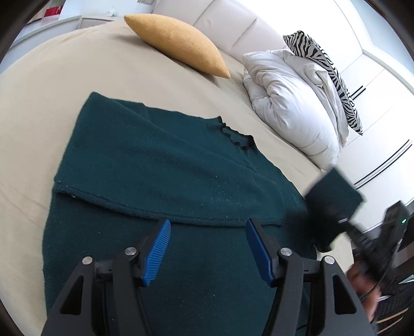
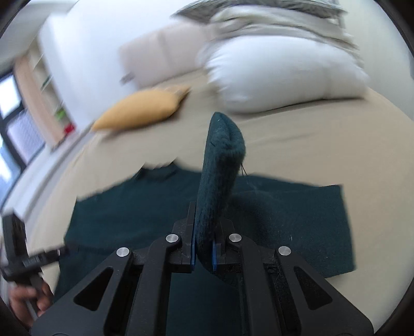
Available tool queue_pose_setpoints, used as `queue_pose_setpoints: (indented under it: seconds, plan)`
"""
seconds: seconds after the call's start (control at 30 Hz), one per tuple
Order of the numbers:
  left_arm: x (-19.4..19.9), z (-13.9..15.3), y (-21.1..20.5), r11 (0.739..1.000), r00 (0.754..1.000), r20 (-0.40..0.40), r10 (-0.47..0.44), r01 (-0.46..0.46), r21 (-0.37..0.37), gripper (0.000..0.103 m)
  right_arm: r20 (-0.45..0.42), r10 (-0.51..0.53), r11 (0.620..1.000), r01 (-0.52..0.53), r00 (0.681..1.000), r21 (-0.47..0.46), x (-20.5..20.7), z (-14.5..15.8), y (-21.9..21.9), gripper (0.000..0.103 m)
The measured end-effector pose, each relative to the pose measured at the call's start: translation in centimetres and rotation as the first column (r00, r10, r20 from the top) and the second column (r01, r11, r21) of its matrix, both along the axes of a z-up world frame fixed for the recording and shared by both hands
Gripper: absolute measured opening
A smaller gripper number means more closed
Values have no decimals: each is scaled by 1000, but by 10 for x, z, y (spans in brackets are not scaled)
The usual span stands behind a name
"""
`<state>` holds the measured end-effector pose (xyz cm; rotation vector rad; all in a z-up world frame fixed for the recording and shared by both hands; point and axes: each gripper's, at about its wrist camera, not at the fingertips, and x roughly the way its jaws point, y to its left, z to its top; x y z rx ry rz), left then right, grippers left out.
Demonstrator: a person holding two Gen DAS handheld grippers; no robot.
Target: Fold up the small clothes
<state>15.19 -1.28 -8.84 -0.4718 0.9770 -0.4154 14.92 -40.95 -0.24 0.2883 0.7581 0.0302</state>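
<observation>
- Lying flat on a beige bed sheet (image 1: 51, 103), a dark green sweater (image 1: 160, 165) sits directly ahead of and beneath the left gripper (image 1: 208, 248); one sleeve is folded across its body.
- Left gripper: blue pads (image 1: 156, 253) spread wide apart, nothing between them, hovering above the sweater's lower part.
- Right gripper (image 2: 203, 254): jaws closed on a sleeve cuff (image 2: 220, 165) of the sweater, which stands upright ahead of the fingers, lifted off the sheet; the rest of the garment lies below and beyond it.
- Seen from the left wrist camera, the right gripper (image 1: 333, 206) with the raised cuff appears blurred to the right.
- Beyond the sweater: a mustard cushion (image 1: 178, 44) ahead and left, a bunched white duvet (image 1: 292, 103) ahead and right, with a zebra-print pillow (image 1: 323, 67) leaning behind it.
- A cream padded headboard (image 1: 227, 23) runs along the far edge of the bed.
- White wardrobe doors (image 1: 383, 124) stand to the right; the right wrist view shows a window (image 2: 15, 124) and shelving far left, heavily blurred.
</observation>
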Motion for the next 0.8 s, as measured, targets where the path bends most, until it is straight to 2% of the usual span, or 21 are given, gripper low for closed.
queue_pose_setpoints:
  seconds: [0.13,0.2,0.23,0.27,0.3,0.37,0.43,0.47,0.57,0.63,0.67,0.7,0.77,0.8]
  plan:
    - [6,-5,-15,999,999,-18,-37,37,-1,64,-103,86,995,-91,991,-39,12,-53,59,10]
    - [9,-6,-28,998,998,-26,-63,63,-7,64,-190,110,994,-113,976,-7,13,-80,68,18]
    - [11,-5,-37,997,997,-22,-80,80,-7,64,-194,123,992,-123,973,13,12,-85,68,18]
    - [13,-4,-43,996,996,-20,-90,90,-5,68,-161,126,992,-127,979,8,-8,-87,75,22]
    - [16,-3,-52,995,994,-18,-104,104,0,72,-136,141,990,-141,981,12,-14,-83,72,41]
    - [23,-4,-71,991,991,-23,-131,131,22,73,-115,159,986,-151,981,73,-28,-78,60,68]
    - [28,-8,-87,987,987,-40,-154,155,31,73,-87,140,982,-126,986,143,-43,-74,38,69]
    - [31,-11,-96,985,985,-56,-164,167,40,73,-84,140,977,-124,987,174,-63,-77,41,69]
    - [36,-25,-117,978,978,-102,-180,189,84,69,-131,99,965,-63,986,256,-83,-87,13,69]
    - [35,-27,-123,977,981,-93,-170,180,115,68,-139,68,958,-26,988,285,-110,-94,13,69]
    - [34,-27,-125,977,982,-87,-168,178,122,62,-134,56,954,-14,989,298,-120,-98,7,69]
    - [33,-28,-126,976,982,-89,-169,180,124,44,-129,43,950,-1,991,312,-127,-99,0,69]
    - [34,-29,-127,975,980,-112,-164,178,132,19,-127,18,939,27,992,342,-137,-103,-12,68]
    - [33,-28,-127,975,980,-112,-164,179,135,15,-128,11,934,36,992,356,-146,-105,-17,67]
